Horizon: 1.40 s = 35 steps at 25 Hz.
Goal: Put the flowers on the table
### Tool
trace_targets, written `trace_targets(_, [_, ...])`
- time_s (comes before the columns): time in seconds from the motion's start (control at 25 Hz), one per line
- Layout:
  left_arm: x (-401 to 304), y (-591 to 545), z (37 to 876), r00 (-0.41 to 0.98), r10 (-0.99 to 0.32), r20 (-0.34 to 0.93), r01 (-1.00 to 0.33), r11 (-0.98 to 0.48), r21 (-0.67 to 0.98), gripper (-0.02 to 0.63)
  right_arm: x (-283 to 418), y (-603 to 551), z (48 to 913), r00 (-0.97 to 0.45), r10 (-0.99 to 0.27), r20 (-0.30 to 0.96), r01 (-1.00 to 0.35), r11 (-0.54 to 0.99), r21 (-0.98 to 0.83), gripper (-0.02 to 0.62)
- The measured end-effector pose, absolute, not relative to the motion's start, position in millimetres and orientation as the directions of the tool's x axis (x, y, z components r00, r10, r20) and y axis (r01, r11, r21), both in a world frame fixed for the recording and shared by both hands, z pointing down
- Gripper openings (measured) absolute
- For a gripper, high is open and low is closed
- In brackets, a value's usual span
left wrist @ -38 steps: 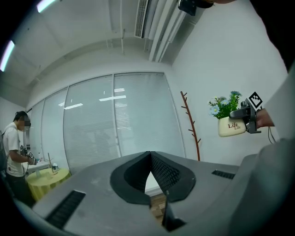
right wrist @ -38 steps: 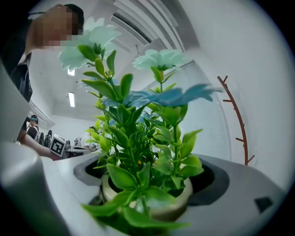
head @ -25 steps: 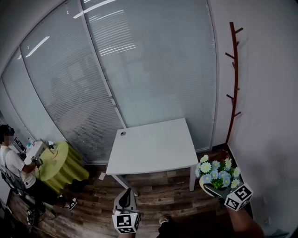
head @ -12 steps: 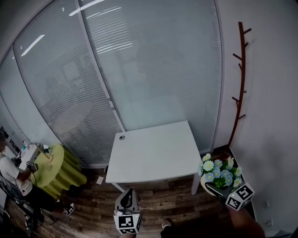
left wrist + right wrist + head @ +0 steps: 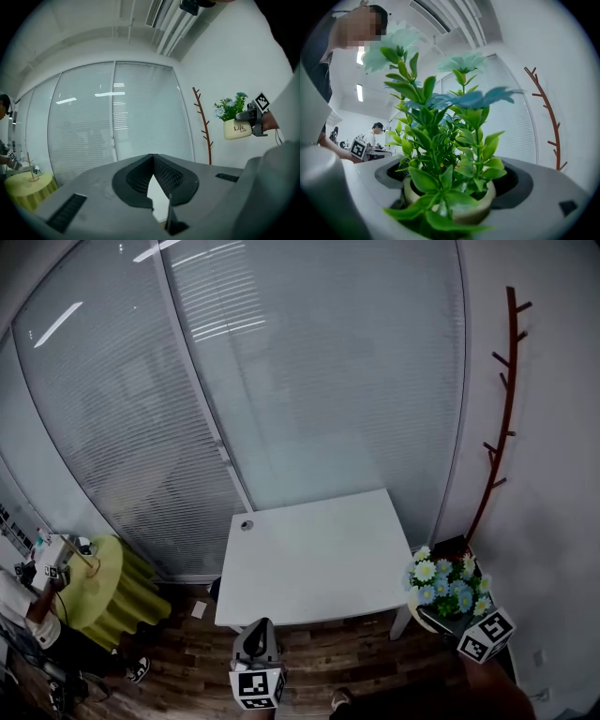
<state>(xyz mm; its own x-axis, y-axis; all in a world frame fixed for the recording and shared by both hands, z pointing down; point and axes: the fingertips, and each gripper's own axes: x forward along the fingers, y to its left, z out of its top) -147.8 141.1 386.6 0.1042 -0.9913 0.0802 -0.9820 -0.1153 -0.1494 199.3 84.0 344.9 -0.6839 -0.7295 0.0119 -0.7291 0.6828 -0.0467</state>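
The flowers (image 5: 441, 582) are gripped in the right claw (image 5: 433, 617); a carry toward ten o'clock onto the tabletop (image 5: 319, 554) is likely needed.

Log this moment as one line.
left tongs: shut, empty | right tongs: shut on flower pot | table: pot not yet on it

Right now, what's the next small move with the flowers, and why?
Probably carry the flower pot leftward over the white table: the right gripper holds it beside the table's near right corner, not yet above the tabletop.
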Motion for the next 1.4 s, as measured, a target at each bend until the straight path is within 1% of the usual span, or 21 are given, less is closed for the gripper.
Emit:
trace_targets(0.2, [-164, 109, 385, 0.118, -0.99, 0.076, -0.982, -0.128, -0.142, 0.005, 182, 59, 346, -0.674, -0.738, 0.024, -0.738, 0.672, -0.05, 0.52])
trace_targets(0.64, [-211, 55, 405, 0.121, -0.986, 0.115, -0.984, -0.134, -0.118, 0.005, 137, -8, 350, -0.662, -0.748, 0.041, -0.749, 0.66, -0.055, 0.52])
trace_targets(0.8, [-232, 31, 402, 0.12, -0.988, 0.092, -0.983, -0.132, -0.127, 0.005, 113, -27, 343, -0.668, -0.744, 0.025, -0.744, 0.667, -0.041, 0.52])
trace_targets(1.12, [-232, 0, 391, 0.186, -0.98, 0.068, -0.97, -0.195, -0.147, 0.005, 96, -38, 335, -0.648, -0.762, 0.006, -0.761, 0.647, -0.032, 0.52])
trace_targets(1.32, [-230, -3, 389, 0.195, -0.979, 0.058, -0.965, -0.202, -0.167, 0.005, 98, -42, 345, -0.641, -0.767, 0.023, -0.768, 0.639, -0.042, 0.52])
trace_targets(1.4, [-234, -3, 395, 0.187, -0.98, 0.069, -0.969, -0.196, -0.15, 0.005, 94, -42, 348, -0.642, -0.766, 0.03, -0.766, 0.641, -0.043, 0.52])
